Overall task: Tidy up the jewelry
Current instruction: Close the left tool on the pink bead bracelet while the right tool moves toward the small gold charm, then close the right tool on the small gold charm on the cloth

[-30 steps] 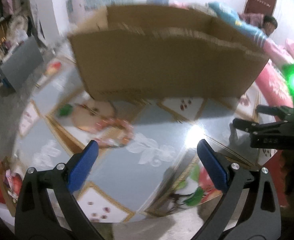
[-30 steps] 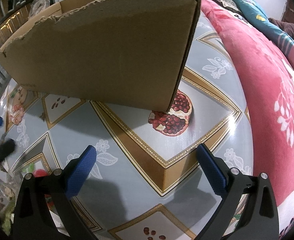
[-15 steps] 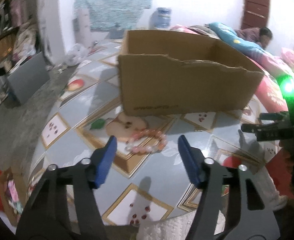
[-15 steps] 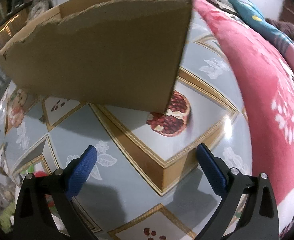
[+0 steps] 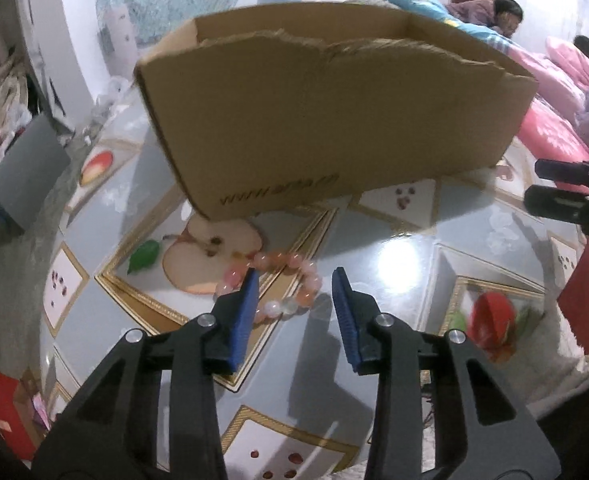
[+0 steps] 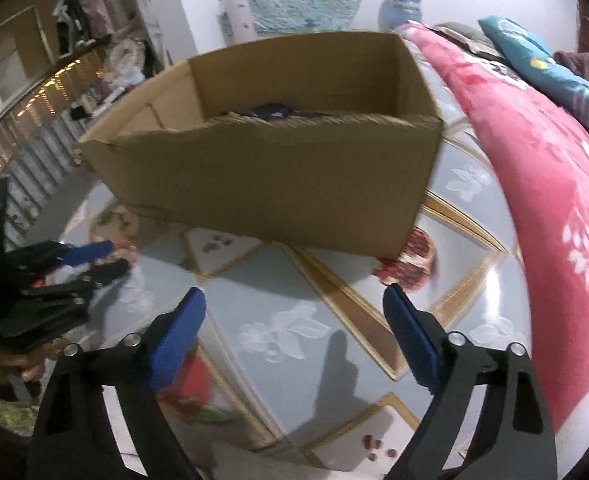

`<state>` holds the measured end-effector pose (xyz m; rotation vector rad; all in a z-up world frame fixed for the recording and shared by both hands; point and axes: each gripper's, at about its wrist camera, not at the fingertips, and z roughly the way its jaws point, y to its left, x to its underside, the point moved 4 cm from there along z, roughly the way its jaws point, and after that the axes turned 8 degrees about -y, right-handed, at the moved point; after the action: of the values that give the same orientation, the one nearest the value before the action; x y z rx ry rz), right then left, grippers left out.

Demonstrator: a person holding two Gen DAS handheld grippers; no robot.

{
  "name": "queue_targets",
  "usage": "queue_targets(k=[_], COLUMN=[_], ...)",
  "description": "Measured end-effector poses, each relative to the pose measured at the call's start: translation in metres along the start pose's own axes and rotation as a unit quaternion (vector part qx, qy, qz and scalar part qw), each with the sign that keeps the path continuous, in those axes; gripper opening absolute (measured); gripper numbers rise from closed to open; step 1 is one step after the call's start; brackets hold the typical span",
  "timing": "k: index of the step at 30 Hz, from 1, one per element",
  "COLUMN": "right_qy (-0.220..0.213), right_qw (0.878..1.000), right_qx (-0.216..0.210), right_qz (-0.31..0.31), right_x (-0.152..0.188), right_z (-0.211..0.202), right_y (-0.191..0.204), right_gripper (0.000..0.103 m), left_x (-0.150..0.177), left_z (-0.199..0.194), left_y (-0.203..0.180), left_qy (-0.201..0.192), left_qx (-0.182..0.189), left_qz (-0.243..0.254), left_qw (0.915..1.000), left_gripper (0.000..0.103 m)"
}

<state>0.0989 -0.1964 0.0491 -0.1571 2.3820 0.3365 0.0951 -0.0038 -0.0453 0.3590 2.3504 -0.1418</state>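
The left gripper (image 5: 294, 276) points down at the surface (image 5: 374, 264), its blue pads closing around part of a bead bracelet (image 5: 290, 276); the left pad (image 5: 243, 316) covers the ring's near left side, and I cannot tell whether either pad presses the beads. The bracelet lies flat on the fruit-patterned cloth toward the surface's left edge, just in front of the near left corner of a cardboard box (image 5: 334, 120). The right gripper (image 6: 294, 296) hangs above bare cloth nearer the right edge, jaws wide but closing, nothing between them. Behind the bracelet the open box stands on the surface, something dark inside. A pink blanket (image 6: 554, 200) lies along the right edge.
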Motion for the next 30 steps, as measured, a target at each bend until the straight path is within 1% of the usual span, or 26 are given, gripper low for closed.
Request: queue_targets(k=[1, 2, 5, 6, 7, 8, 10, 13, 15, 18, 20, 22, 25, 27, 30], right_qy=[-0.004, -0.008, -0.013, -0.012, -0.01, -0.007, 0.001, 0.01, 0.018, 0.032, 0.04, 0.049, 0.06, 0.062, 0.058], right_qw=[1.0, 1.0, 0.999, 0.999, 0.998, 0.998, 0.997, 0.994, 0.993, 0.992, 0.991, 0.991, 0.992, 0.992, 0.993], right_qx=[-0.006, -0.015, -0.032, -0.039, -0.048, -0.054, -0.066, -0.084, -0.083, -0.09, -0.092, -0.088, -0.083, -0.079, -0.071], right_qz=[-0.004, -0.009, -0.023, -0.027, -0.032, -0.036, -0.048, -0.069, -0.081, -0.085, -0.085, -0.084, -0.075, -0.072, -0.077], right_x=[-0.001, -0.004, -0.005, -0.006, -0.007, -0.007, -0.006, -0.003, -0.002, 0.0, 0.002, 0.006, 0.009, 0.01, 0.008], right_z=[0.0, 0.001, 0.002, 0.005, 0.009, 0.011, 0.02, 0.029, 0.036, 0.043, 0.045, 0.048, 0.054, 0.058, 0.059], right_y=[0.003, 0.009, 0.026, 0.031, 0.036, 0.04, 0.049, 0.062, 0.066, 0.072, 0.075, 0.075, 0.073, 0.074, 0.077], right_gripper=[0.081, 0.081, 0.074, 0.07, 0.066, 0.064, 0.053, 0.042, 0.038, 0.033, 0.032, 0.028, 0.025, 0.022, 0.021], left_x=[0.002, 0.004, 0.005, 0.006, 0.006, 0.007, 0.008, 0.008, 0.01, 0.011, 0.012, 0.011, 0.012, 0.011, 0.011], left_z=[0.002, 0.004, 0.003, 0.002, 0.002, 0.001, 0.001, -0.002, -0.003, -0.004, -0.005, -0.005, -0.006, -0.005, -0.004], left_y=[0.002, 0.004, 0.005, 0.004, 0.004, 0.003, 0.001, -0.001, -0.003, -0.005, -0.005, -0.004, -0.003, -0.003, -0.001], left_qy=[0.004, 0.008, 0.001, -0.001, -0.001, -0.001, -0.001, -0.002, -0.003, -0.005, -0.006, -0.007, -0.008, -0.008, -0.009], left_qx=[-0.001, -0.003, -0.006, -0.005, -0.004, -0.002, 0.003, 0.011, 0.012, 0.011, 0.014, 0.017, 0.019, 0.021, 0.023], left_qz=[-0.004, -0.009, -0.009, -0.009, -0.008, -0.008, -0.006, -0.006, -0.005, -0.006, -0.009, -0.012, -0.014, -0.014, -0.02], left_qw=[1.0, 0.9999, 0.9999, 1.0, 1.0, 1.0, 1.0, 0.9999, 0.9999, 0.9999, 0.9998, 0.9998, 0.9997, 0.9996, 0.9995], left_gripper=[0.03, 0.028, 0.018, 0.012, 0.009, 0.009, 0.009, 0.009, 0.009, 0.009, 0.009, 0.009, 0.009, 0.009, 0.009])
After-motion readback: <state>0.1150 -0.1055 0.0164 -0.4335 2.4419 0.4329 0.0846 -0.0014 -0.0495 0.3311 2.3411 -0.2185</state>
